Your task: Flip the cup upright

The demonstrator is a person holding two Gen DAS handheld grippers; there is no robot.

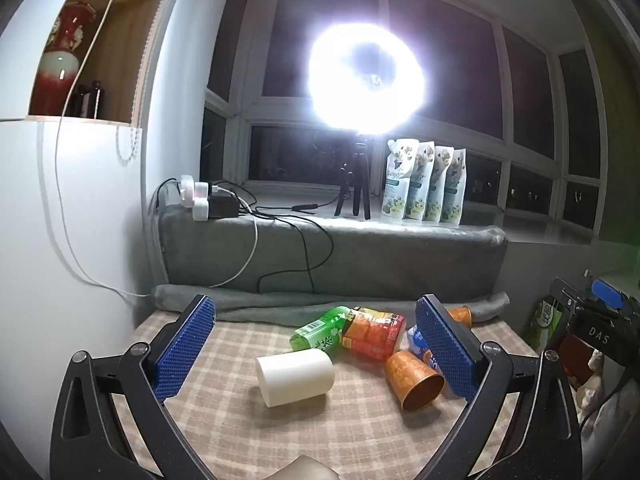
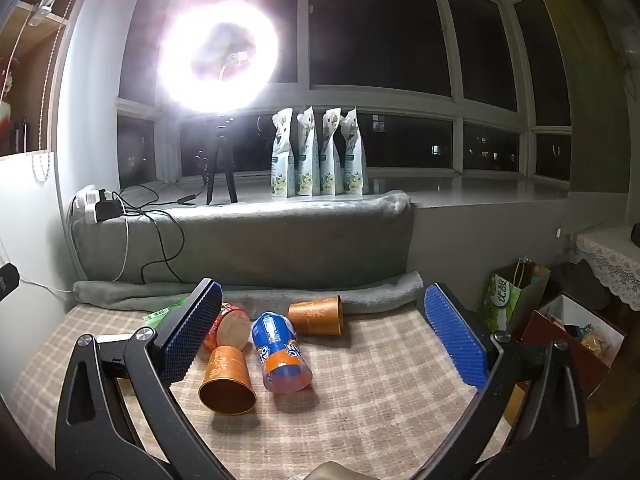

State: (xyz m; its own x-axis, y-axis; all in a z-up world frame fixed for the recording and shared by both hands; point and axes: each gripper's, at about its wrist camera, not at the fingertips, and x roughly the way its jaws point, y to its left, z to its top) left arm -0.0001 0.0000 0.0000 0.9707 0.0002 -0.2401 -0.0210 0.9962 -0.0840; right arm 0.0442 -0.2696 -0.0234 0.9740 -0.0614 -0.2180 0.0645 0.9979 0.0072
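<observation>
Left wrist view: checked tablecloth [image 1: 224,420] on table, grey blanket [image 1: 332,256] along far edge, ring light [image 1: 366,80] on sill. White cup [image 1: 295,376] on its side mid-table; orange cup [image 1: 414,380] likewise, just right. Left gripper [image 1: 316,354] and right gripper [image 2: 324,340] both wide open, holding nothing.

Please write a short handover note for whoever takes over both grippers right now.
Left gripper: open, empty, facing the white cup.
Right gripper: open, empty, above the table.
White cup lies on its side on the checked tablecloth. Near orange cup lies on its side, mouth toward the cameras; far orange cup lies on its side by the grey rolled blanket. Bottles and a can lie between them.
Done: nothing, no cup is upright.
Left: grasp a cup and stand it upright.
</observation>
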